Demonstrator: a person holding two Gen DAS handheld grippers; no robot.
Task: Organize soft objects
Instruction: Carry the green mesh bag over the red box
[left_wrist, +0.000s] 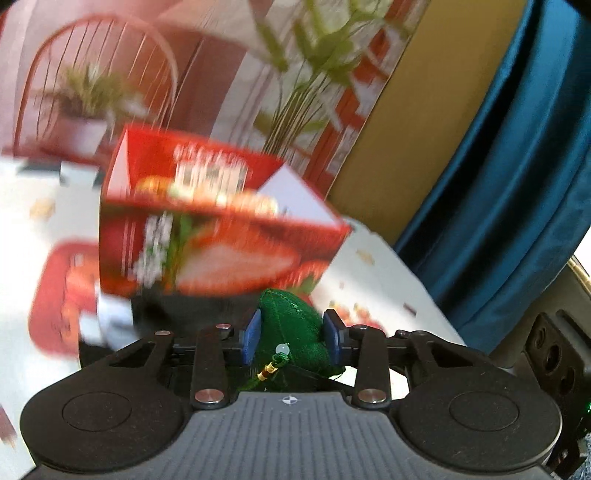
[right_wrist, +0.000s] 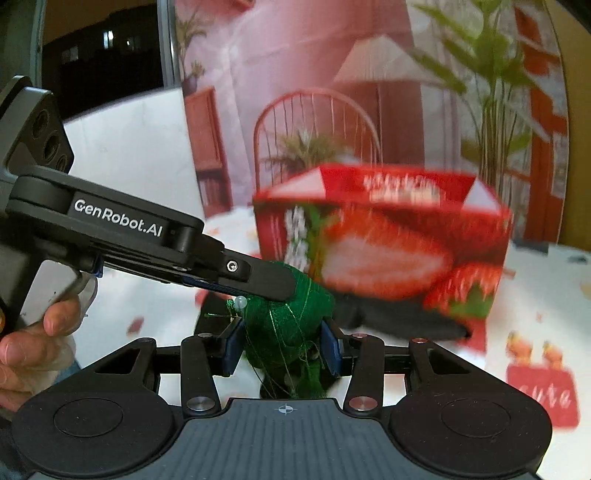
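Note:
A green stuffed pouch (left_wrist: 291, 325) with a pale bead and gold-bound cord sits between the blue pads of my left gripper (left_wrist: 291, 332), which is shut on it. In the right wrist view a green pouch (right_wrist: 288, 328) wrapped in thin thread is pinched by my right gripper (right_wrist: 282, 347), also shut. My left gripper (right_wrist: 280, 291) reaches in from the left, its finger lying over the top of that pouch, so both seem to hold the same one. A red strawberry-print box (right_wrist: 384, 243), its top open, stands just behind on the table; it shows in the left wrist view as the box (left_wrist: 221, 236).
A white patterned tablecloth (right_wrist: 147, 332) covers the table. A black cloth item (right_wrist: 399, 321) lies at the box's foot. A printed backdrop (right_wrist: 314, 92) stands behind, and a blue curtain (left_wrist: 498, 184) hangs on the right. A person's hand (right_wrist: 37, 332) grips the left handle.

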